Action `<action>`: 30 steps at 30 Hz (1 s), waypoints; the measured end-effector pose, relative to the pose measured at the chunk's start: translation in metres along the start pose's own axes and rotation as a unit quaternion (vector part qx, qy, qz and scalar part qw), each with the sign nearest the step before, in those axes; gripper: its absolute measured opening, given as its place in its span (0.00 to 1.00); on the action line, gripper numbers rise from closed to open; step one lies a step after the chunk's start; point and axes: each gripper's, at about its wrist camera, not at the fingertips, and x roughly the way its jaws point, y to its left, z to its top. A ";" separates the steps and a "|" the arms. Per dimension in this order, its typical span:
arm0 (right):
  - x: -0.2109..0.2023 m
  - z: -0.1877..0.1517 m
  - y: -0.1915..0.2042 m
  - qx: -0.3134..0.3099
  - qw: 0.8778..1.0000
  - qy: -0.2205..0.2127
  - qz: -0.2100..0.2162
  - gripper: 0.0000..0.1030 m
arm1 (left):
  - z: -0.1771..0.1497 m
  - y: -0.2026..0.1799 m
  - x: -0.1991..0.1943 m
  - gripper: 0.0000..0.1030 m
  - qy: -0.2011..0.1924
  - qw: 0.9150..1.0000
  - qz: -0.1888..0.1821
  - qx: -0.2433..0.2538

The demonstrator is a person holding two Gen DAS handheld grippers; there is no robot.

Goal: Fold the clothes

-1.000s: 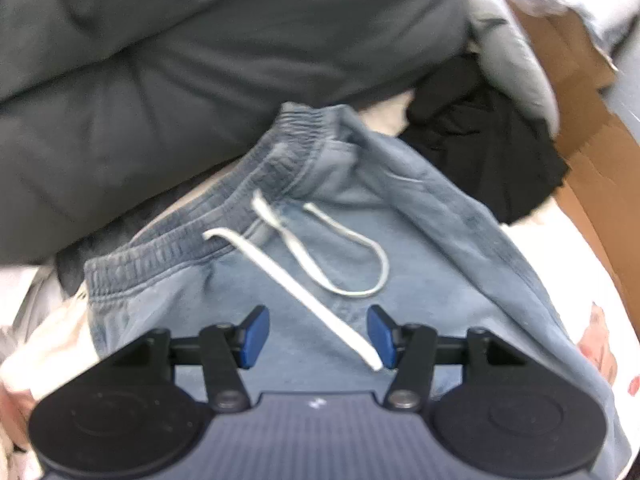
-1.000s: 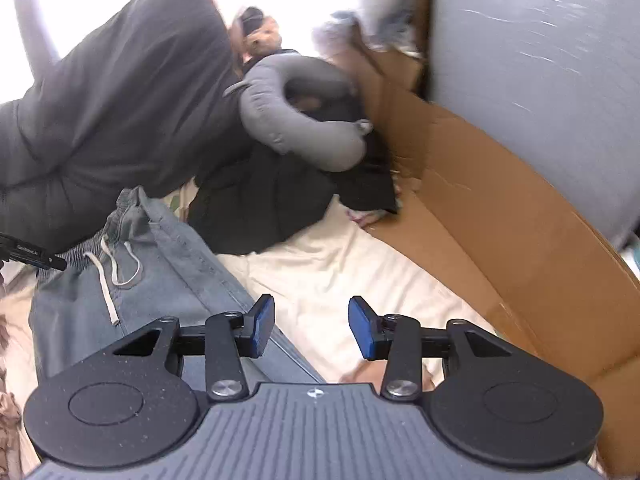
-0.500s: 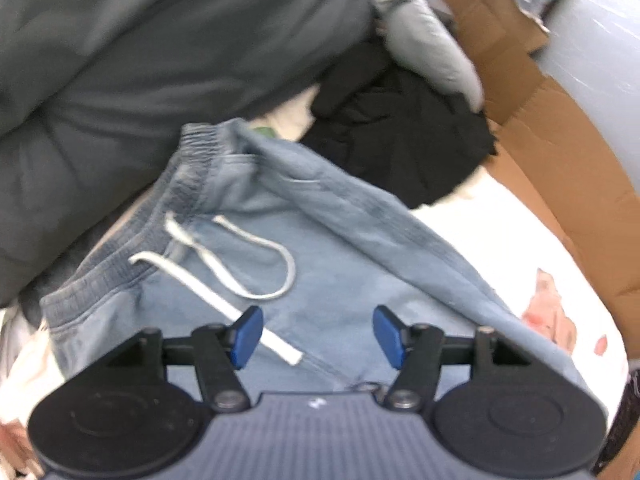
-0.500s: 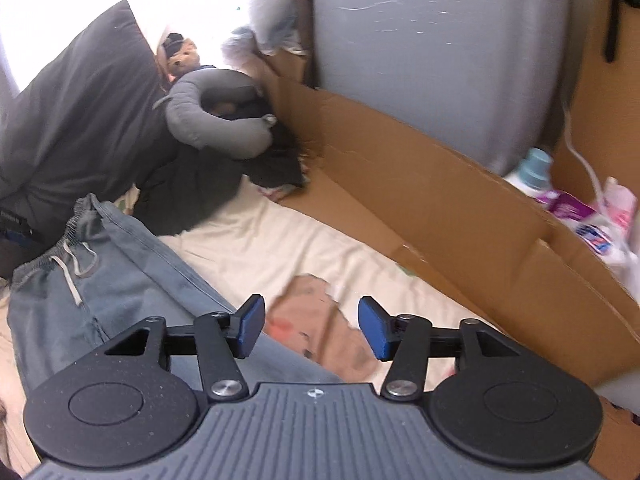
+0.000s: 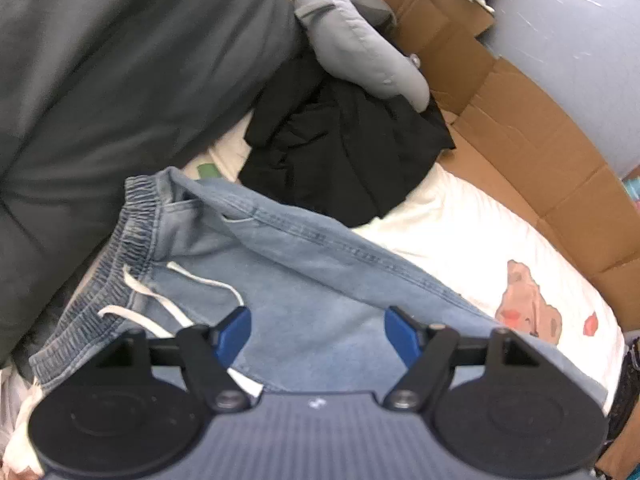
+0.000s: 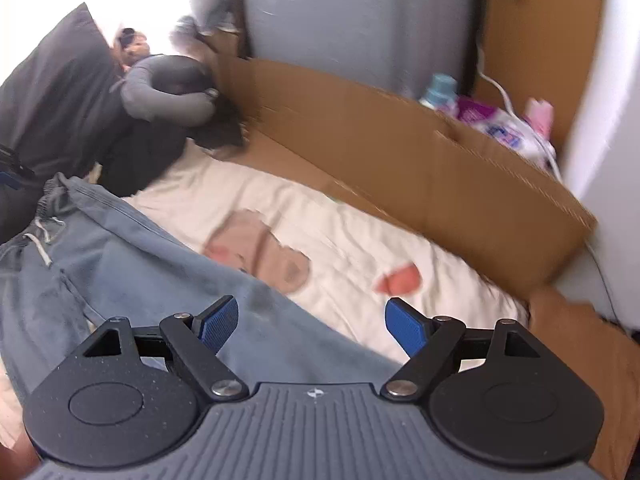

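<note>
The light blue denim trousers (image 5: 304, 280) lie spread on the cream bedsheet (image 5: 460, 224), filling the lower left and centre of the left wrist view, with the elastic waistband (image 5: 132, 236) at the left of the frame and a white drawstring (image 5: 160, 300) trailing from it toward the bottom edge. The left gripper (image 5: 318, 330) hangs above the trouser fabric at the bottom centre; its 2 blue pads stand well apart with nothing gripped between them, and its jaws have just been opening. In the right wrist view the trousers (image 6: 132, 280) run from the middle left down to the bottom centre, and the right gripper (image 6: 312, 322) is over the edge where the denim meets the bedsheet (image 6: 360, 240). Its jaws have also just been opening and now stand wide, with no cloth pinched. A crumpled black garment (image 5: 344, 148) lies in the upper middle of the left wrist view, touching the trousers' far edge, with a grey neck pillow (image 5: 360, 48) resting on its top. A dark grey pillow (image 5: 120, 80) fills the upper left. Brown cardboard (image 6: 400, 152) borders the sheet on the right, and the right wrist view is blurred.
</note>
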 end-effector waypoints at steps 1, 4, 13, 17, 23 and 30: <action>0.000 -0.006 -0.007 0.006 1.000 0.002 -0.003 0.83 | 0.002 -0.001 0.002 0.74 0.000 1.000 -0.001 0.000; 0.001 -0.024 -0.025 0.023 1.000 0.007 -0.015 0.83 | 0.010 -0.005 0.007 0.74 -0.001 1.000 0.001 0.001; 0.027 -0.075 -0.074 0.096 0.995 0.028 -0.028 0.83 | 0.044 -0.022 0.040 0.75 -0.002 1.000 -0.011 0.007; 0.048 -0.089 -0.085 0.122 0.992 0.032 -0.029 0.83 | 0.055 -0.028 0.065 0.75 0.015 1.000 -0.022 0.002; 0.092 -0.092 -0.091 0.143 0.988 0.045 -0.034 0.82 | 0.060 -0.035 0.101 0.75 0.033 0.999 -0.013 -0.010; 0.132 -0.093 -0.103 0.192 0.979 0.026 -0.070 0.83 | 0.059 -0.029 0.136 0.75 0.034 0.999 -0.007 -0.038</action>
